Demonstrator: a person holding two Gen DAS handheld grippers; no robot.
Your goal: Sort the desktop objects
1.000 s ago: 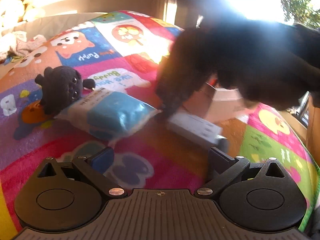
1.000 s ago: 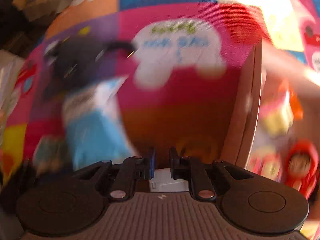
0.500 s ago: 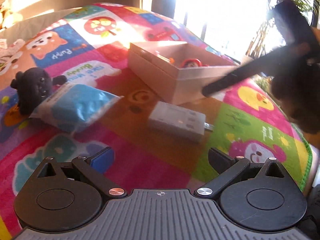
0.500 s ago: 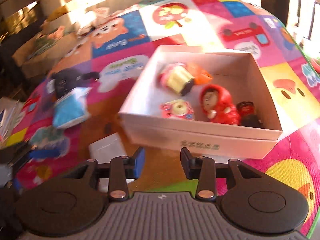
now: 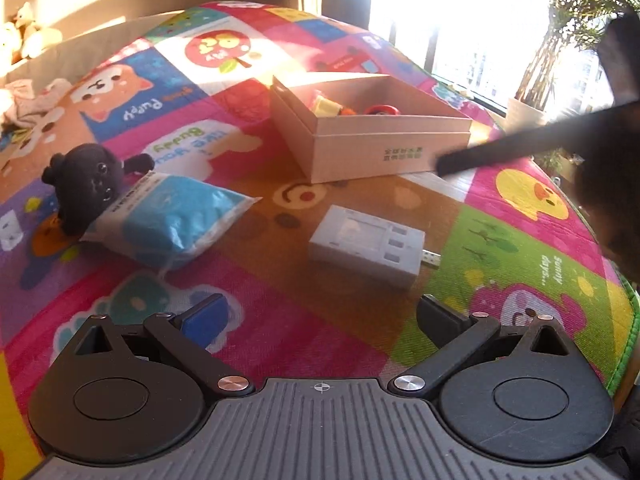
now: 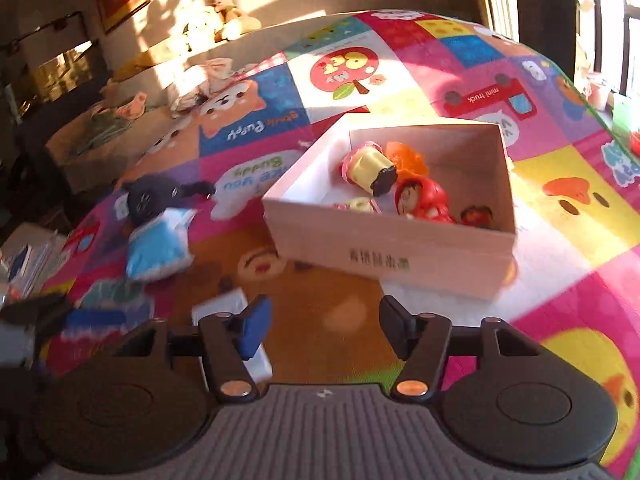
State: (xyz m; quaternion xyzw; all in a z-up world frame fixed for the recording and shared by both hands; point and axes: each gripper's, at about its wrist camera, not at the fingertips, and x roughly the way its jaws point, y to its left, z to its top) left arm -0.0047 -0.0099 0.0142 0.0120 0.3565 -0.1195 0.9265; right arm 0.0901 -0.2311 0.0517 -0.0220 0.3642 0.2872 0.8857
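Observation:
A white cardboard box (image 5: 394,148) (image 6: 384,248) stands on the colourful play mat and holds several small toys, among them a red doll (image 6: 422,200) and a yellow one (image 6: 368,168). On the mat in front lie a white charger (image 5: 366,242) (image 6: 224,306), a blue tissue pack (image 5: 172,218) (image 6: 158,246) and a black plush toy (image 5: 86,182) (image 6: 150,198). My left gripper (image 5: 320,314) is open and empty, low over the mat near the charger. My right gripper (image 6: 324,320) is open and empty, above the mat before the box; it also shows in the left wrist view (image 5: 500,154), dark and blurred.
The play mat (image 5: 520,248) ends at a green border on the right. A window and a potted plant (image 5: 560,40) lie beyond the box. A grey sofa with soft toys (image 6: 216,20) and scattered clutter (image 6: 120,116) sit at the back left.
My right gripper let go of the charger, opened, and pulled up and back from the mat to face the box. My left view shifted right; the charger now lies free.

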